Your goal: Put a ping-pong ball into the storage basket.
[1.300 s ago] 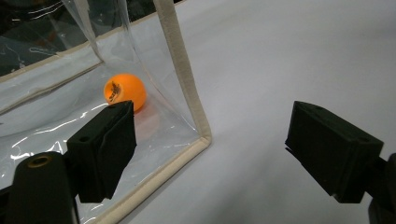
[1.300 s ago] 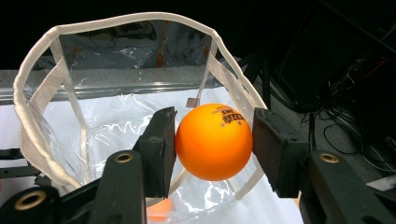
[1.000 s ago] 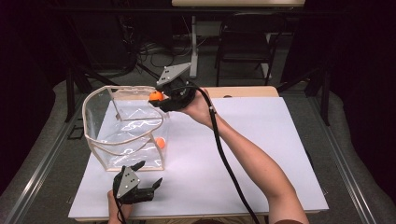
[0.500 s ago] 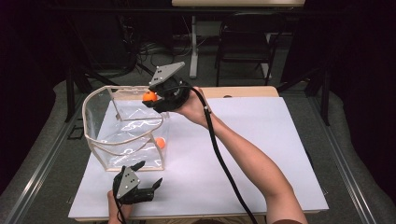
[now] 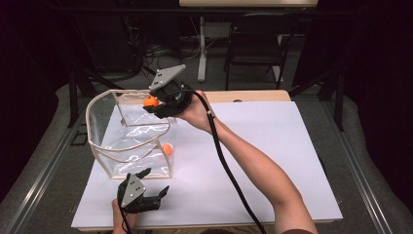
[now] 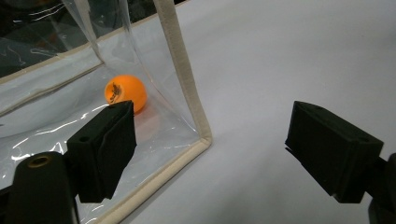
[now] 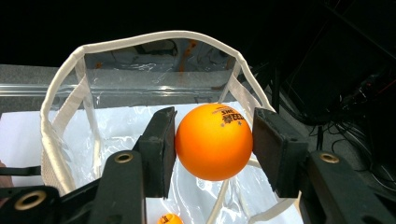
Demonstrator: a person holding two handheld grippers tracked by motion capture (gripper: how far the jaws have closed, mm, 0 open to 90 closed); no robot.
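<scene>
Right jaws: clamped on an orange ball [image 7: 214, 141], one pad on each side of it; its printed mark faces up and away from you.
Right gripper [image 5: 157, 104]: you hold it raised over the near-right rim of the clear bag [image 5: 127, 140], the held ball just above the open mouth.
Held ball, from above: it shows as an orange spot [image 5: 150, 102] at the jaw tips, over the bag's top edge.
Left jaws: wide apart, nothing between them.
Left gripper [image 5: 155, 183]: it rests low on the white table [image 5: 272, 161], just in front of the bag's near corner; your hand [image 5: 124, 219] grips it at the table's near edge.
Second ball [image 6: 125, 94]: inside the bag on its floor, behind the clear wall near the bound corner seam, just past your left jaw.
Bag: upright, open-topped, clear walls with pale binding, on the left part of the table.
</scene>
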